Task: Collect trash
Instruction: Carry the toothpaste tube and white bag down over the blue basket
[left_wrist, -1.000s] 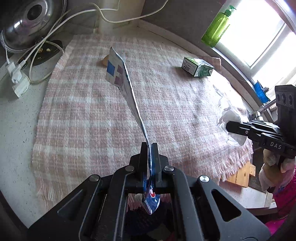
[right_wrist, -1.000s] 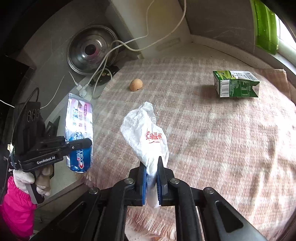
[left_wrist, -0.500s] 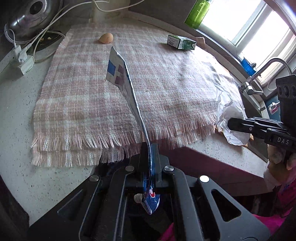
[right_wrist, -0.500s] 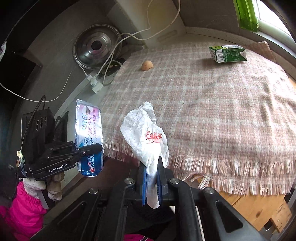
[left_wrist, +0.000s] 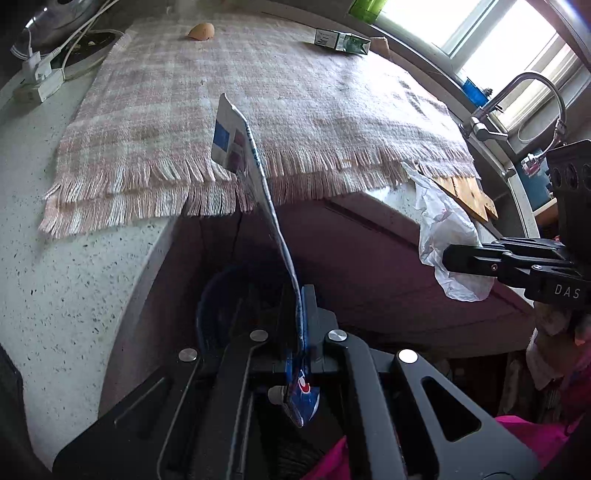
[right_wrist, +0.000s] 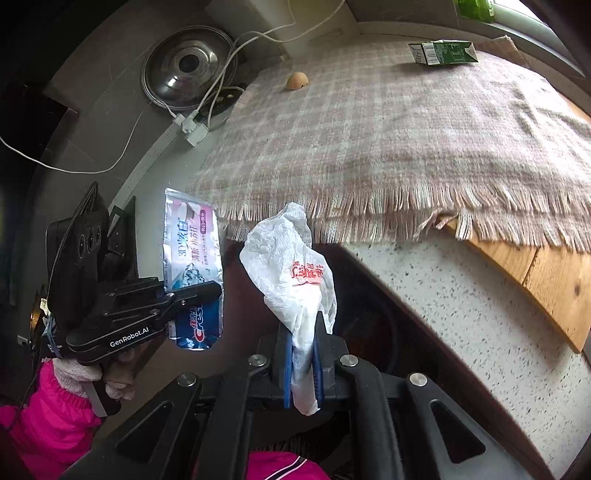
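Observation:
My left gripper (left_wrist: 301, 295) is shut on a flattened Crest toothpaste tube (left_wrist: 243, 162), which stands up edge-on from the jaws. The right wrist view shows the same tube (right_wrist: 192, 243) face-on in the left gripper (right_wrist: 214, 290). My right gripper (right_wrist: 303, 325) is shut on a crumpled white plastic bag (right_wrist: 291, 266) with red print. That bag (left_wrist: 443, 236) and the right gripper (left_wrist: 454, 258) also appear at the right of the left wrist view. Both grippers hang off the counter's front edge, over dark space. An eggshell (right_wrist: 297, 80) and a green carton (right_wrist: 443, 52) lie on the plaid cloth (right_wrist: 406, 140).
A speckled white counter (left_wrist: 74, 277) carries the fringed cloth. At the back left are a steel pot lid (right_wrist: 188, 66), white cables and a plug (right_wrist: 192, 129). A wooden board (right_wrist: 535, 266) and a faucet (left_wrist: 517, 88) are on the right. Below my left gripper shows a dark blue round rim (left_wrist: 207, 295).
Both grippers have drawn back from over the cloth, past the counter's front edge and a little lower, each still holding its item. The eggshell and carton have stayed in place.

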